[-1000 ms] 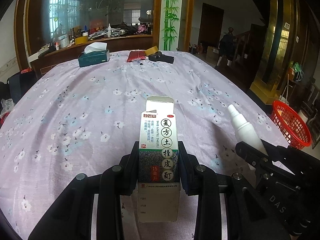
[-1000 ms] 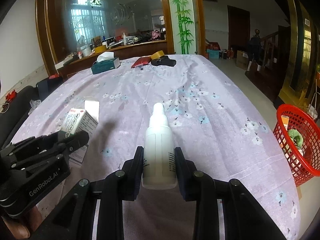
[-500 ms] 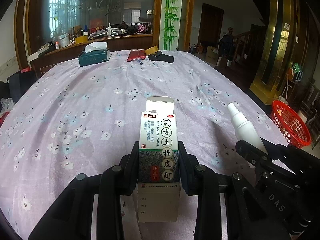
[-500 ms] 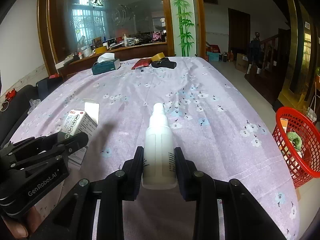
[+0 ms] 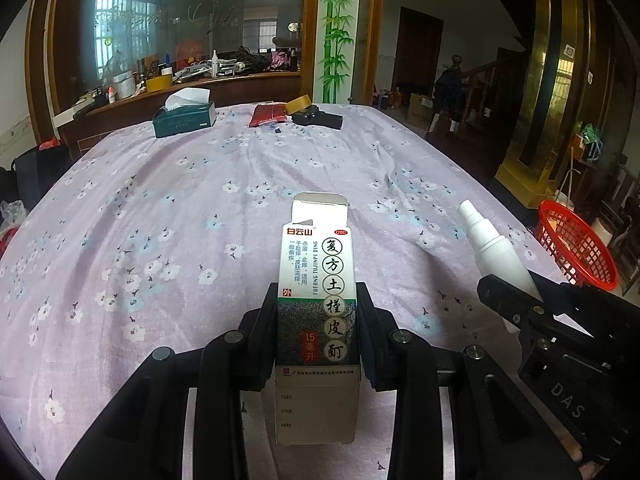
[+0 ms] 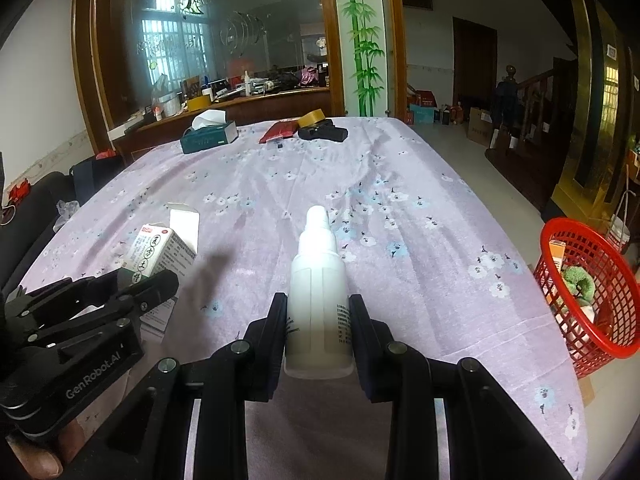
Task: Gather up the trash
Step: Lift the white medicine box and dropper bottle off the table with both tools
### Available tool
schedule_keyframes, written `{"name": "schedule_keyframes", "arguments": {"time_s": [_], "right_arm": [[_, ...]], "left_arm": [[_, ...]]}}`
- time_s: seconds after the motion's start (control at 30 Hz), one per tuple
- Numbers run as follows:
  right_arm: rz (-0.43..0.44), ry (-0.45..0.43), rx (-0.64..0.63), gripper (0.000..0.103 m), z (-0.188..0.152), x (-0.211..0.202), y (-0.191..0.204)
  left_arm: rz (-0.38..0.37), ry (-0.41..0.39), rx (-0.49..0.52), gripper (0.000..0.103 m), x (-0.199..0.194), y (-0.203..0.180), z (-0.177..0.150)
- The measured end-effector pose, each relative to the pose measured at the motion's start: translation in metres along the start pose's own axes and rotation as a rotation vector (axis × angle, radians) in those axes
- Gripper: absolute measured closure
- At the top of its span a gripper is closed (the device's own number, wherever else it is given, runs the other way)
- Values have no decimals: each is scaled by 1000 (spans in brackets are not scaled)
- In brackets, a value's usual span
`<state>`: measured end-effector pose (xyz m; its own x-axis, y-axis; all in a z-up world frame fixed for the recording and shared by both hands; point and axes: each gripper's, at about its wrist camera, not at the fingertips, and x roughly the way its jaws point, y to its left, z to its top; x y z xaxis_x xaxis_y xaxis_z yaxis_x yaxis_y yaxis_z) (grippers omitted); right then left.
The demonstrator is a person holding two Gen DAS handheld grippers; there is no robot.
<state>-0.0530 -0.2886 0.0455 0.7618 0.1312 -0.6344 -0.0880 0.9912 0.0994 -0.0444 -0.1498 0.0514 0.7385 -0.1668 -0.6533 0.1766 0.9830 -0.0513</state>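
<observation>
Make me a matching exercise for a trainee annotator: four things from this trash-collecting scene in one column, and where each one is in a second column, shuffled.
1. medicine carton
2. white bottle
3. tissue box
4. red basket

a. beside the table, off its right edge
b. in the right gripper
c. at the table's far end
d. in the left gripper

Pairs: 1-d, 2-b, 3-c, 4-a

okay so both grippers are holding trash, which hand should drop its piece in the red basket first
Probably the right. The right gripper, shut on the white bottle, is on the side of the red basket beyond the table's right edge. The left gripper, holding the medicine box, sits farther away.
</observation>
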Motion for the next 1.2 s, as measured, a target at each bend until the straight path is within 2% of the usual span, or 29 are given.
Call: {"name": "schedule_keyframes", "arguments": {"time_s": [0.23, 0.63, 1.2], "right_arm": [[14, -9, 16, 70, 3, -10, -5], [3, -46, 83, 70, 4, -35, -39], [0, -45, 107, 70, 2, -37, -50]], "left_arm": [[-18, -13, 12, 70, -6, -8, 8], [-32, -43, 73, 70, -12, -42, 22], [-34, -40, 94, 70, -11, -53, 20]]}}
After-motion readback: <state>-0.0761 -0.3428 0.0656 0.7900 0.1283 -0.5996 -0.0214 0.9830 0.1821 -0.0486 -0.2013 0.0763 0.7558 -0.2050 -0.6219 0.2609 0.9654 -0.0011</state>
